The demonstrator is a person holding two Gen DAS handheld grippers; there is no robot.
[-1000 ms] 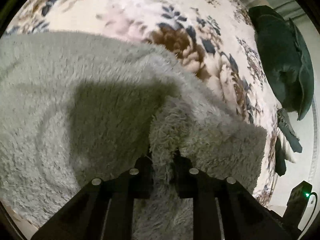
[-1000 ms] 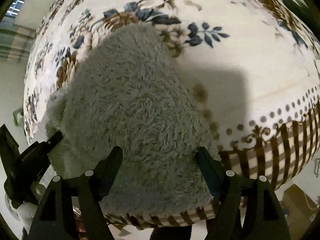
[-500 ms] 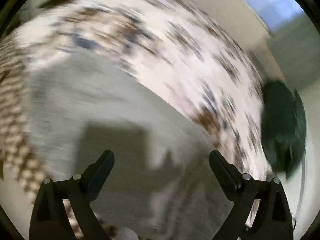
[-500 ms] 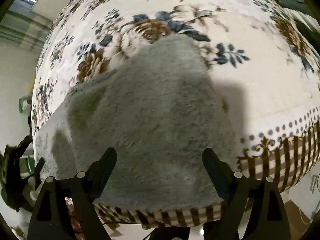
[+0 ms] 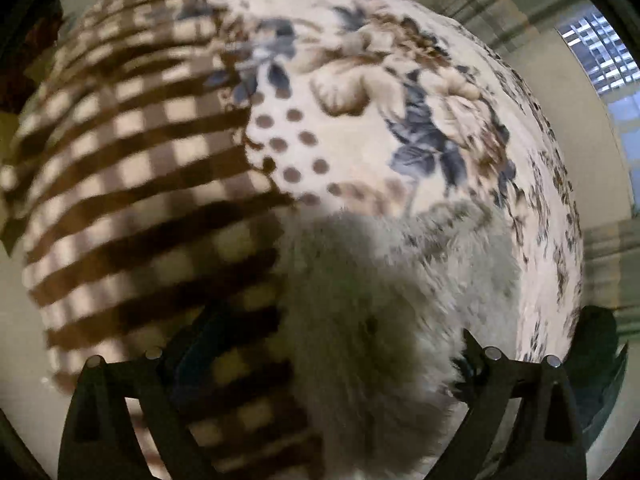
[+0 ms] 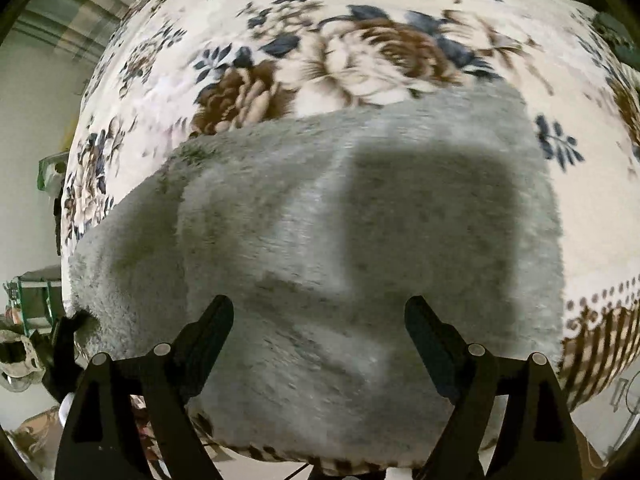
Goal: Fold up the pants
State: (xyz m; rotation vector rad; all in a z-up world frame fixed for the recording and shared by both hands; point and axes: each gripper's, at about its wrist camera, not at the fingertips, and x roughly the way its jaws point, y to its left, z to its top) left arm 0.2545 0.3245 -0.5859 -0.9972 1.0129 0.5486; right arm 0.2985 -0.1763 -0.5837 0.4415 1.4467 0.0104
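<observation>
The fluffy grey pants (image 6: 320,240) lie folded into a broad flat rectangle on the floral blanket (image 6: 360,60). In the left wrist view one end of the pants (image 5: 380,312) shows, blurred, between the fingers. My left gripper (image 5: 332,344) is open over that end near the blanket's checked border, holding nothing. My right gripper (image 6: 320,328) is open just above the near part of the pants, holding nothing.
The blanket's brown checked border (image 5: 140,200) runs along the bed edge. A dark green item (image 5: 600,364) lies at the right in the left wrist view. Green furniture and clutter (image 6: 36,308) stand on the floor at the left in the right wrist view.
My left gripper let go of the pants fold, opened and swung away toward the checked border. My right gripper stayed open and drew back, so the pants look wider.
</observation>
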